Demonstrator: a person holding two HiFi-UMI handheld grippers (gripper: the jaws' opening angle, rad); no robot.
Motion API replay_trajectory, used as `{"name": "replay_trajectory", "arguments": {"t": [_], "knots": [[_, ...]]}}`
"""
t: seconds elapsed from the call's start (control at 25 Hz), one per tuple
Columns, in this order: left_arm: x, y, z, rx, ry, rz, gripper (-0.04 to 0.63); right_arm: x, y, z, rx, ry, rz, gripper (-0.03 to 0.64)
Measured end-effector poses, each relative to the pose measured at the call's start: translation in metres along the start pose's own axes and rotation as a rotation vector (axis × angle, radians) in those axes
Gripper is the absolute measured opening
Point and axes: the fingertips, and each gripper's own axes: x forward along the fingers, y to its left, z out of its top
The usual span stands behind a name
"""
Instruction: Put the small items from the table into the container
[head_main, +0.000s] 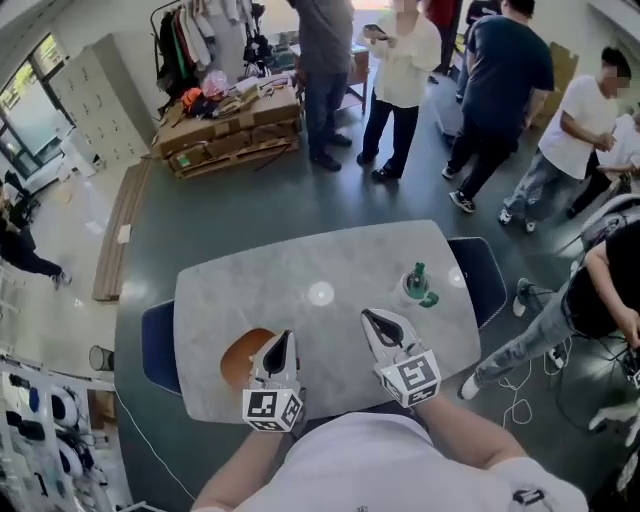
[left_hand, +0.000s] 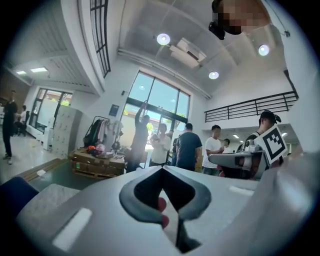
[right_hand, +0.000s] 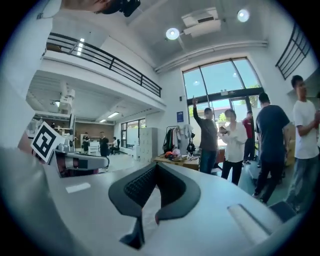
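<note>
The grey marbled table (head_main: 330, 255) is seen below both grippers, which are held above its near edge. A round brown container (head_main: 238, 360) is set on it just beneath the left gripper (left_hand: 162, 169) and is partly covered by it. That gripper's jaws are brought together tip to tip; a small red patch is seen behind the tips, and what it is cannot be told. The right gripper (right_hand: 156, 165) is likewise closed, with nothing gripped. Small green items (head_main: 418, 284) are found just beyond it, to its right.
</note>
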Motion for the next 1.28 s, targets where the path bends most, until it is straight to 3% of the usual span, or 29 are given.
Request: {"name": "replay_trajectory", "arguments": {"t": [0.2,0.56,1.28], "knots": [[0.029,-0.071,0.027,0.045,-0.049,-0.097,0.002,-0.049,-0.049,0.020,0.111,-0.042,-0.068,0.028],[0.046,-0.134,0.033,0.040,-0.078,-0.158,0.002,-0.084,-0.069,0.023,0.132,-0.071,-0.036,0.028],[0.039,-0.147,0.033,0.033,-0.080,-0.131,0.002,-0.086,-0.073,0.025,0.135,-0.071,-0.003,0.026]]}}
